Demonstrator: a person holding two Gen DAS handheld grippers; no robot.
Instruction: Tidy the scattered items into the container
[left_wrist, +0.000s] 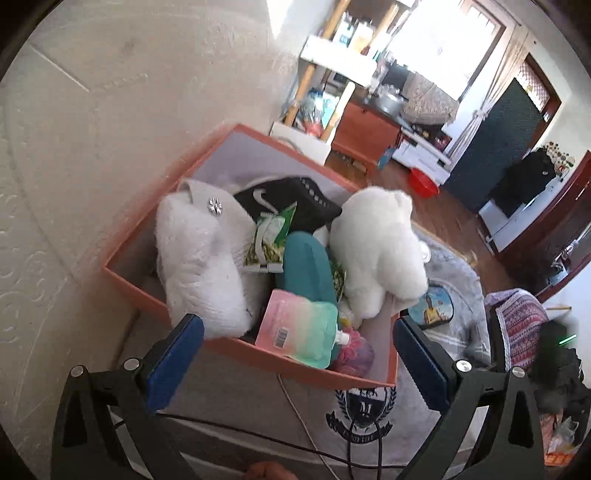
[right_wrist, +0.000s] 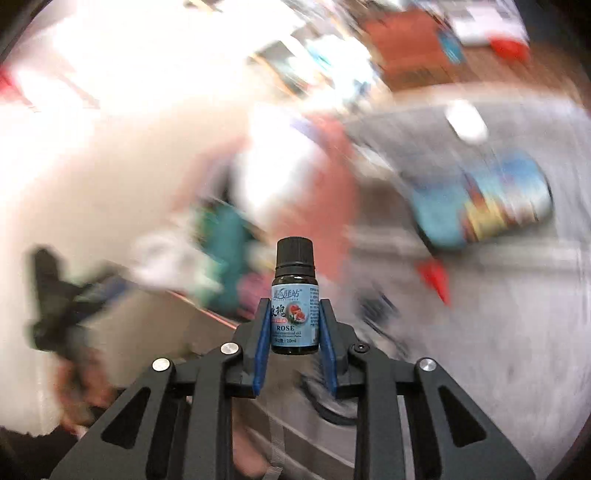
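Note:
An orange box (left_wrist: 236, 349) sits on a grey cloth and holds several items: white plush toys (left_wrist: 376, 251), a pink-green pouch (left_wrist: 299, 330), a green snack bag (left_wrist: 271, 236), a teal item and a black cap. My left gripper (left_wrist: 295, 354) is open and empty at the box's near rim. My right gripper (right_wrist: 293, 317) is shut on a small dark rose oil bottle (right_wrist: 294, 291) with a blue label, held upright. The right wrist view is motion-blurred; the orange box (right_wrist: 332, 192) shows ahead of the bottle.
A round blue picture item (left_wrist: 434, 304) lies on the cloth right of the box; it also shows blurred in the right wrist view (right_wrist: 487, 199). A cream wall (left_wrist: 92, 147) stands left. A patterned cloth (left_wrist: 517, 325) lies at far right. Shelves and furniture stand beyond.

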